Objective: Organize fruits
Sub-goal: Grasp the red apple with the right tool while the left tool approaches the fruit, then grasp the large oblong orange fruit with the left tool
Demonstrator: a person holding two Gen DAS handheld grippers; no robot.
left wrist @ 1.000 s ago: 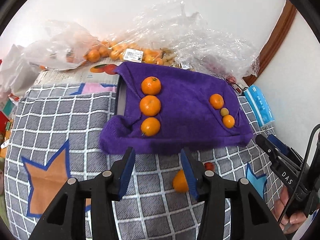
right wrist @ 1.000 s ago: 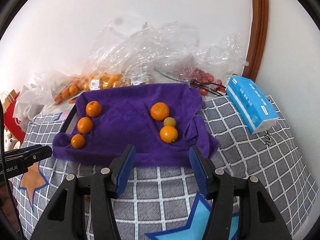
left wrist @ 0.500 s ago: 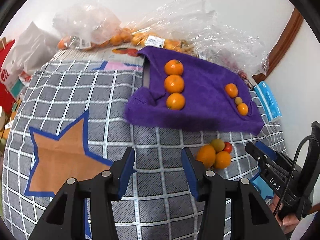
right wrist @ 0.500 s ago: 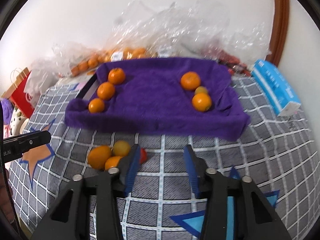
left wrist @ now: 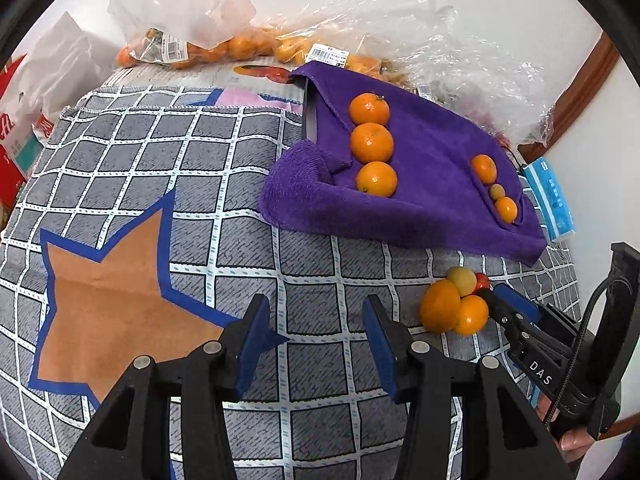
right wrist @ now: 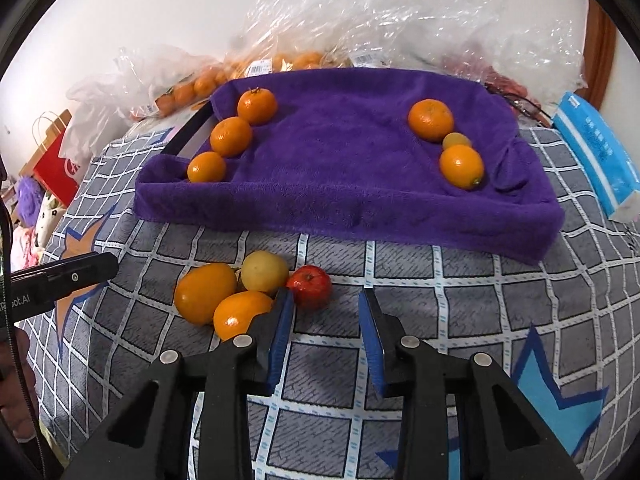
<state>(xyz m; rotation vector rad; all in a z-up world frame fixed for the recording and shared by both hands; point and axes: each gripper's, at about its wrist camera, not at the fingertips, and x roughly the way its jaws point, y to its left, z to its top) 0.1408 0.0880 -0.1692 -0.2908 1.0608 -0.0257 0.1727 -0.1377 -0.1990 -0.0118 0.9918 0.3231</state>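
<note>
A purple towel [right wrist: 344, 168] covers a tray and holds a row of three oranges [right wrist: 230, 136] at its left and two oranges with a small yellow fruit [right wrist: 456, 142] at its right. On the checked cloth in front lies a loose cluster: two oranges [right wrist: 205, 291], a yellow fruit [right wrist: 264, 271] and a small red fruit [right wrist: 310, 286]. My right gripper [right wrist: 326, 312] is open just in front of the red fruit. My left gripper [left wrist: 316, 324] is open and empty, left of the cluster [left wrist: 454, 306].
Clear plastic bags of oranges [left wrist: 240, 46] lie behind the towel against the wall. A blue tissue pack [right wrist: 596, 156] lies at the right. A red paper bag [right wrist: 56, 160] stands at the far left. The cloth has star patterns [left wrist: 108, 300].
Both grippers have moved back and lower over the checked cloth. The loose fruit cluster now sits closer to the right gripper, whose jaws have narrowed a little.
</note>
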